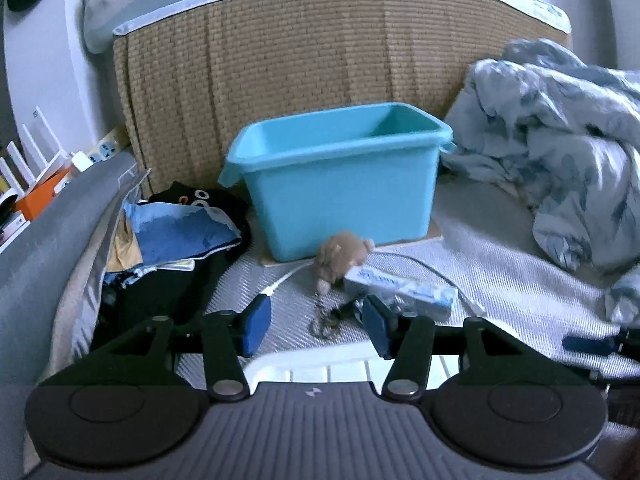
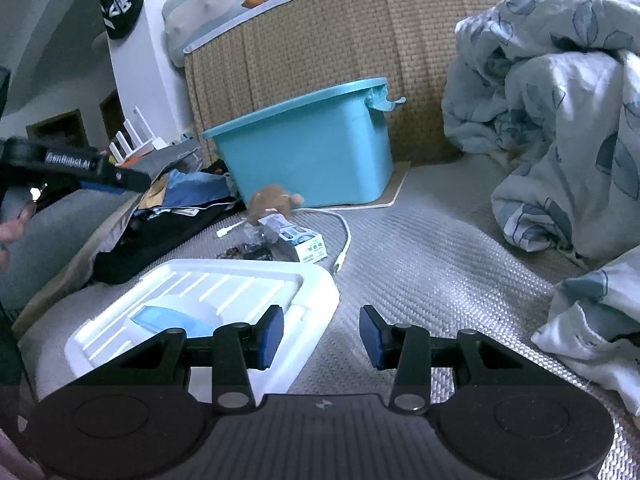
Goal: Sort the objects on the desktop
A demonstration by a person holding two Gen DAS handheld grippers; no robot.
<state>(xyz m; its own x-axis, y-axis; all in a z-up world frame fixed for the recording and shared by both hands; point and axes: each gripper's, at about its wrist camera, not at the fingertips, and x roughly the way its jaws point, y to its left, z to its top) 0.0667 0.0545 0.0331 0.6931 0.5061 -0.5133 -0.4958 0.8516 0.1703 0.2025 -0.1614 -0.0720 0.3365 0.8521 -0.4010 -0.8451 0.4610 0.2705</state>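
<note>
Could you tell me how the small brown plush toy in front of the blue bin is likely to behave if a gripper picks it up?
The plush toy looks soft and fuzzy, so it would probably squash between the pads rather than slip. It seems small and likely light. A metal chain appears to trail from it, so that would probably dangle, and it may drag on the toothpaste box lying against it.

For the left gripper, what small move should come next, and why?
Probably ease the left gripper forward and down onto the keychain. Its jaws stand open with nothing between them, and the keychain lies just ahead, beside the plush toy and in front of the blue bin.
</note>
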